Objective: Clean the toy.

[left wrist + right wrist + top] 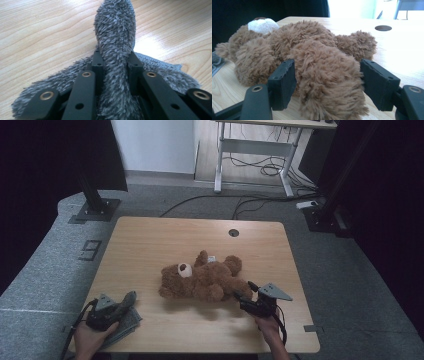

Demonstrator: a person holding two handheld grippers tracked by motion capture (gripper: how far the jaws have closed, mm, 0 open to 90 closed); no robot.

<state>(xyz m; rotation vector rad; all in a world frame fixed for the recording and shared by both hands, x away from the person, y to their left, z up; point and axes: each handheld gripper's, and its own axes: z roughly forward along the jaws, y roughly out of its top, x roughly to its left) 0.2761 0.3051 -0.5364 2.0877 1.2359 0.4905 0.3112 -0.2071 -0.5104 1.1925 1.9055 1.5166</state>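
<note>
A brown teddy bear (205,280) lies on its back in the middle of the wooden table (150,240), head to the left. My right gripper (246,296) holds one of its legs at the near right; in the right gripper view both pads (284,82) press into the fur of that leg (329,75) on the teddy bear (312,45). At the near left corner lies a grey fluffy cloth (127,317). My left gripper (122,306) is shut on a raised fold of it. The left gripper view shows the cloth (115,30) pinched between the black jaws and standing up in a ridge.
A round cable hole (233,232) sits near the table's far edge, also seen as the hole (383,28) behind the bear. A black stand base (95,210) and cables (240,200) lie on the grey floor beyond the table. A white-legged desk (255,150) stands farther back.
</note>
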